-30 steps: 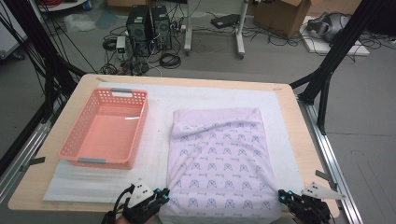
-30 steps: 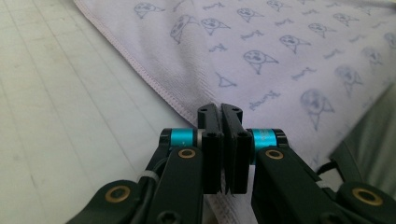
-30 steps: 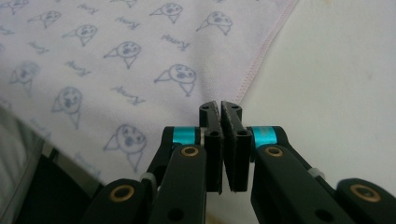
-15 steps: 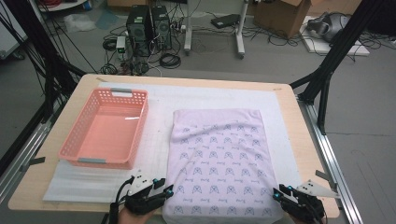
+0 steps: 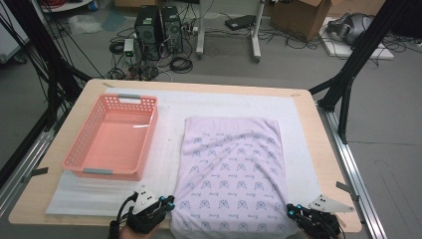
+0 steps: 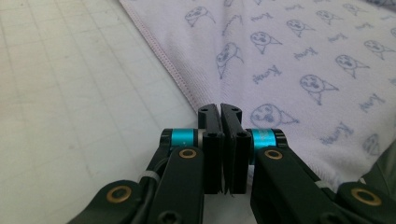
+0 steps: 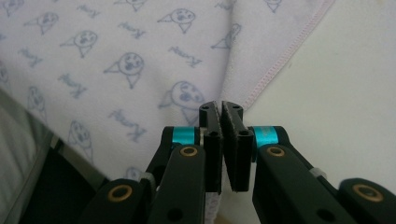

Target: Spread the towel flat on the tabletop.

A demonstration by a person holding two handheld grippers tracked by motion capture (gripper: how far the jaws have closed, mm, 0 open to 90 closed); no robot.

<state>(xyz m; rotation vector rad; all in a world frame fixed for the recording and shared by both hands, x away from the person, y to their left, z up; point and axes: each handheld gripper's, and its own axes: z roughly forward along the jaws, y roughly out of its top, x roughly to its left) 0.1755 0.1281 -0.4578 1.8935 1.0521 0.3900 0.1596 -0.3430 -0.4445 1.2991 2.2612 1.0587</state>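
Observation:
A pale lilac cloth (image 5: 231, 169) printed with small blue faces lies flat on the white foam mat (image 5: 169, 112), its long side running away from me. My left gripper (image 5: 169, 201) is at the cloth's near left corner. In the left gripper view its jaws (image 6: 220, 108) have just been closing and now stand together, with the hemmed edge (image 6: 187, 86) pinched at their tips. My right gripper (image 5: 291, 209) is at the near right corner. Its jaws (image 7: 220, 105) have also just closed, and a raised fold of cloth (image 7: 233, 70) is caught between them.
An empty pink plastic basket (image 5: 107, 172) stands on the mat left of the cloth. The wooden table (image 5: 326, 149) ends just behind both grippers at its near edge. Black frame legs, computer towers and cables are on the floor beyond the table.
Half a second ago both grippers' jaws stood apart at the cloth's near corners; now both are closed there. The hands and the cloth have hardly shifted.

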